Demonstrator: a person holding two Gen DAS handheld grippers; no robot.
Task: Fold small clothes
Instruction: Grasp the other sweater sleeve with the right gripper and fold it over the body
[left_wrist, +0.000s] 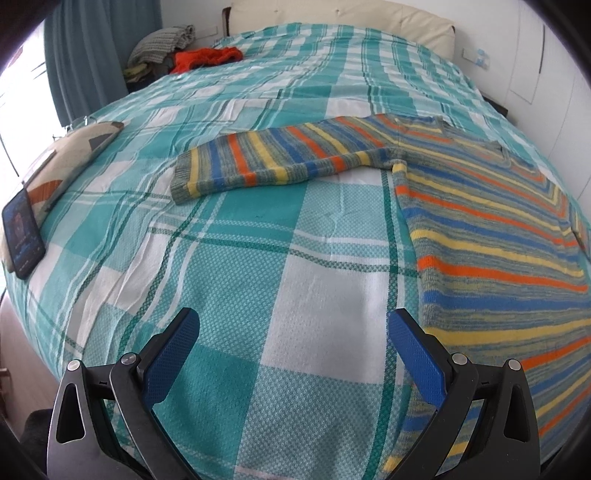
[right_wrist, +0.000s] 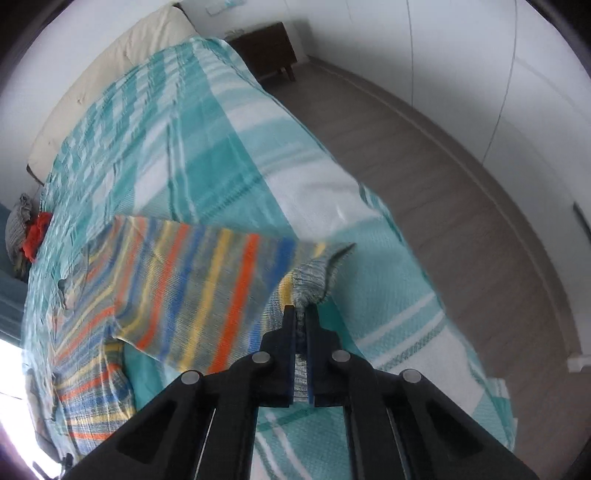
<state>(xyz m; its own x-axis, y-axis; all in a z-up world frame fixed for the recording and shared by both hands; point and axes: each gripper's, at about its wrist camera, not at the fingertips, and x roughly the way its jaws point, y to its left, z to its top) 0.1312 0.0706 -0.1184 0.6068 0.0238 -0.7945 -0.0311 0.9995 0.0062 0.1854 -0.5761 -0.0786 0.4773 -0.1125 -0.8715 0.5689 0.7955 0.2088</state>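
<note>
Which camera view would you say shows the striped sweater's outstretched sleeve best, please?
The left wrist view: the striped sweater lies sharp on the bedspread, its outstretched sleeve flat and seen whole, cuff included. The right wrist view shows a blurred sweater, with only its other sleeve's cuff pinched in the right gripper.

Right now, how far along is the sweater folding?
Barely begun. Done: the striped sweater is laid flat on the bed. In hand: the right gripper is shut on one sleeve cuff. Left: the other sleeve lies outstretched, the left gripper open and empty.
</note>
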